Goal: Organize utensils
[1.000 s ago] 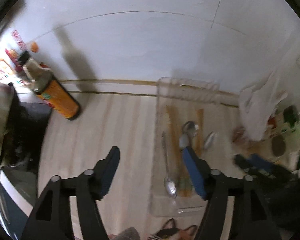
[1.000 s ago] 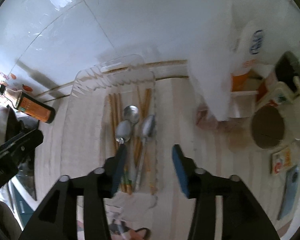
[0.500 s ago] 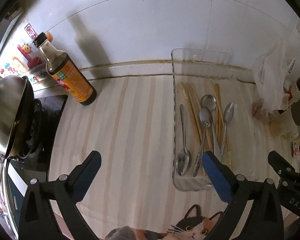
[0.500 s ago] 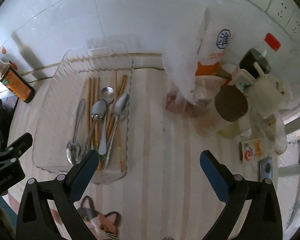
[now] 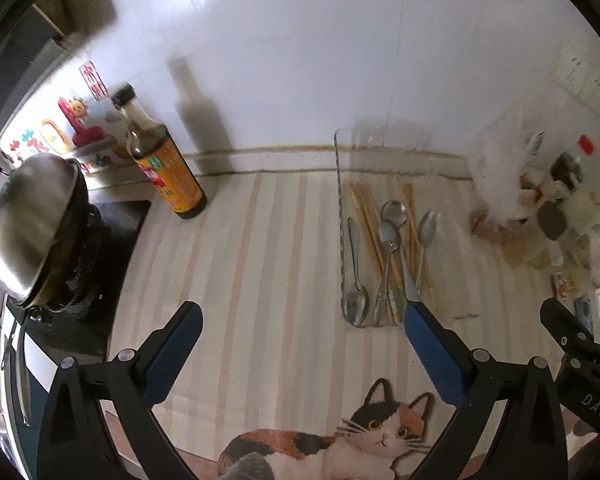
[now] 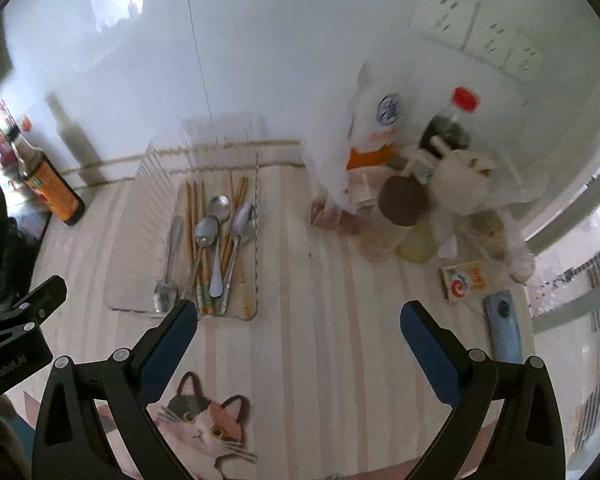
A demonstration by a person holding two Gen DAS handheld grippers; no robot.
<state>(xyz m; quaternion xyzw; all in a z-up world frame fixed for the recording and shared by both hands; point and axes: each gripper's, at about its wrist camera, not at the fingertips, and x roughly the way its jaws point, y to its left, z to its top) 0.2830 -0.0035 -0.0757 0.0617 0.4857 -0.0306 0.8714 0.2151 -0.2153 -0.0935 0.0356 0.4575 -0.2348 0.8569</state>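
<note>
Both the left gripper (image 5: 302,318) and the right gripper (image 6: 299,316) stand wide apart, holding nothing. The clear plastic tray (image 6: 140,208) with four steel spoons (image 6: 204,236) and wooden chopsticks (image 6: 191,216) lies on the striped tabletop (image 6: 288,280), ahead-right of the left gripper and ahead-left of the right.

Daylight floods in from the right, glare blooms on the white wall (image 5: 300,60), the sauce bottle (image 5: 162,168) throws a soft shadow, and both fisheye views smear and darken near their rims.
</note>
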